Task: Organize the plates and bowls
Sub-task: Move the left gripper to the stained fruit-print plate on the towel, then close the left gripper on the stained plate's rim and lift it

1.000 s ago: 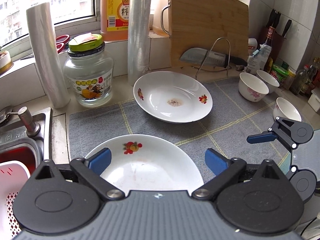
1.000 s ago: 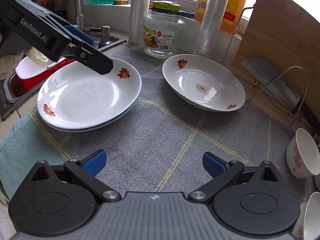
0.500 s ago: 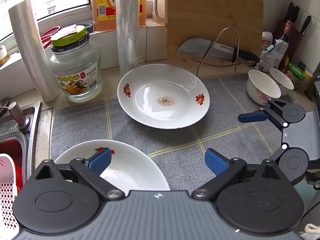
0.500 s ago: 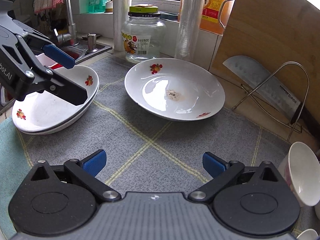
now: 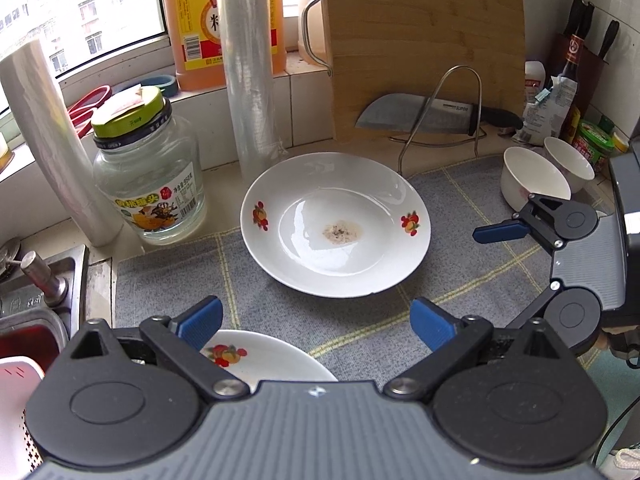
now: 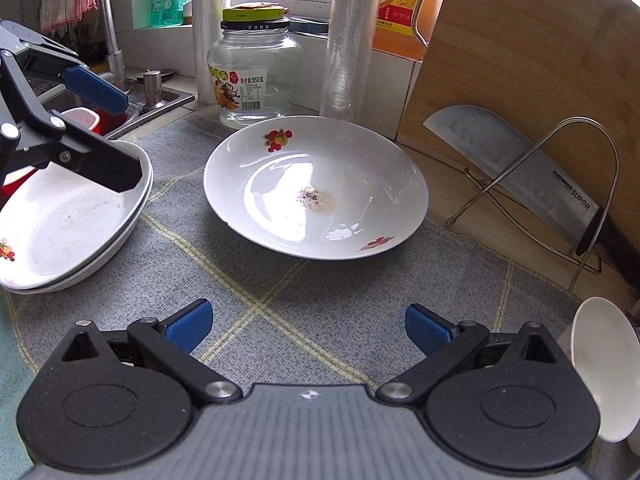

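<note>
A white flowered plate (image 5: 336, 224) (image 6: 316, 188) with a brown speck in its middle lies alone on the grey mat. Two stacked plates (image 6: 68, 220) (image 5: 268, 360) lie at the left, near the sink. My left gripper (image 5: 316, 322) is open and empty, hovering just past the stack and pointed at the single plate. My right gripper (image 6: 306, 326) is open and empty too, a short way in front of that plate. Two white bowls (image 5: 534, 182) stand at the right; one bowl (image 6: 600, 360) shows beside the right gripper.
A glass jar (image 5: 150, 184), two film rolls (image 5: 252, 64), an oil jug and a cutting board (image 5: 424, 40) line the back wall. A cleaver (image 6: 516, 164) leans on a wire stand. The sink (image 5: 36, 292) lies left, bottles (image 5: 568, 76) at the far right.
Both grippers have moved forward towards the single plate, which now looks larger. The stacked plates have slid towards the lower left of both views. Both stay open.
</note>
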`<act>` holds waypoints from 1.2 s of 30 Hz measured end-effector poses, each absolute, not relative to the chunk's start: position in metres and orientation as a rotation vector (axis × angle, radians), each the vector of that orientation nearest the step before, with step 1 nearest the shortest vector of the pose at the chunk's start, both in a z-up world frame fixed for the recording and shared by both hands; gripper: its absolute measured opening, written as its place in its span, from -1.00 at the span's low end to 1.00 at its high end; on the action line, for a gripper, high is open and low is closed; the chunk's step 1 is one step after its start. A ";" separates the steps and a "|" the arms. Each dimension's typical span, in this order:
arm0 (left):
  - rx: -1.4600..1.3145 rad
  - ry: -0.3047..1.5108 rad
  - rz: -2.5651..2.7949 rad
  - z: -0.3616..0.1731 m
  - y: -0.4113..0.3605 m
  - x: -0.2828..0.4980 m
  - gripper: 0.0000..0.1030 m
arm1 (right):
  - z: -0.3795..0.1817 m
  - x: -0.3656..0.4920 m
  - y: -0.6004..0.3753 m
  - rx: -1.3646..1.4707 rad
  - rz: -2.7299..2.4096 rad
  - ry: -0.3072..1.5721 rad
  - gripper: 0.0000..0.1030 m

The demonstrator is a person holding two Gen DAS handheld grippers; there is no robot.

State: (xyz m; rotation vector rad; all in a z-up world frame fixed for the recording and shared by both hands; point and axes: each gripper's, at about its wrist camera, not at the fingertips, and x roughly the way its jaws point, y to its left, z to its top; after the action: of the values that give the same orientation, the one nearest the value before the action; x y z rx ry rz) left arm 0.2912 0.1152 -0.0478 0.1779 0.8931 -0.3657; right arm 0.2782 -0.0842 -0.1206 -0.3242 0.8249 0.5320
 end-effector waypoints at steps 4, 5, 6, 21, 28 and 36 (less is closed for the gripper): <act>0.195 0.905 -0.373 -0.050 0.114 0.304 0.93 | -0.125 0.283 -0.083 -0.331 0.525 0.836 1.00; 0.198 0.905 -0.378 -0.051 0.113 0.307 0.93 | -0.126 0.284 -0.083 -0.330 0.520 0.838 1.00; 0.199 0.905 -0.384 -0.051 0.112 0.310 0.93 | -0.127 0.285 -0.083 -0.326 0.517 0.840 1.00; 0.182 0.943 -0.387 -0.067 0.111 0.374 0.93 | -0.143 0.314 -0.077 -0.287 0.539 0.849 1.00; 0.153 0.988 -0.407 -0.082 0.111 0.403 0.93 | -0.151 0.323 -0.076 -0.280 0.564 0.847 1.00; 0.152 1.013 -0.434 -0.095 0.102 0.430 0.92 | -0.154 0.325 -0.079 -0.286 0.605 0.825 1.00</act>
State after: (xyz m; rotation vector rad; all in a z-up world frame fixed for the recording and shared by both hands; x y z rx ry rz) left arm 0.4302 0.1023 -0.0948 0.1518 1.0126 -0.4335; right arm 0.3246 -0.0791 -0.1538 -0.2861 0.8246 0.6051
